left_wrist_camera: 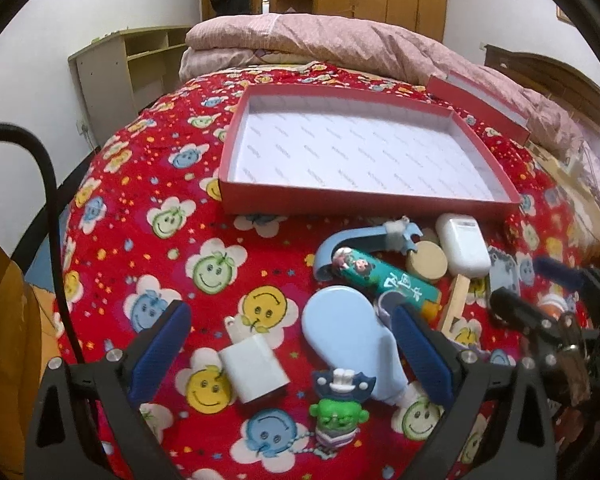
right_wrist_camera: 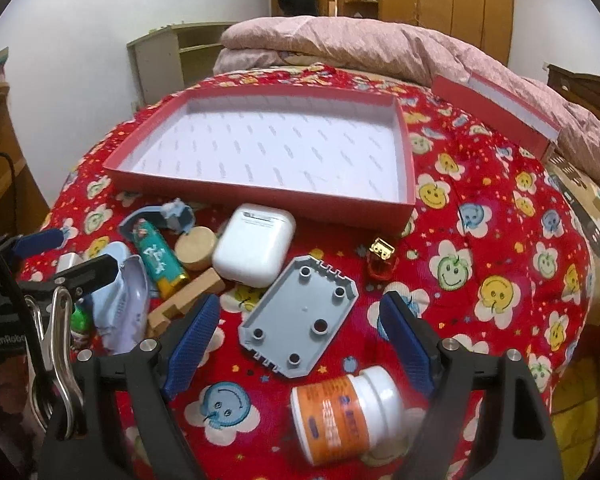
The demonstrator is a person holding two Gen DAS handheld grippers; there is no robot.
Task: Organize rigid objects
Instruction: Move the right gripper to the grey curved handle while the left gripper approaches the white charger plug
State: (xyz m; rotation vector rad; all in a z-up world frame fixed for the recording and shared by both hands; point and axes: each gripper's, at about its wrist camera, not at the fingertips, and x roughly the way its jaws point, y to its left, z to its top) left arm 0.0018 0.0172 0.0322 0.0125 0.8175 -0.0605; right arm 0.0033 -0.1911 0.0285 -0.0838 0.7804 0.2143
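- While I hold my left gripper (left_wrist_camera: 288,344) with its jaws spread wide, gripping nothing, the white charger (left_wrist_camera: 254,368) and green figure (left_wrist_camera: 338,416) lie between its 2 fingers.
- My right gripper (right_wrist_camera: 300,340) is equally released, with the grey plate (right_wrist_camera: 298,314) between its fingers and the orange bottle (right_wrist_camera: 346,412) at 6 o'clock of that plate.
- At 12 o'clock the red tray (right_wrist_camera: 260,196) sits on the bedspread (right_wrist_camera: 500,264), the white case (right_wrist_camera: 254,250) just beside its near wall.
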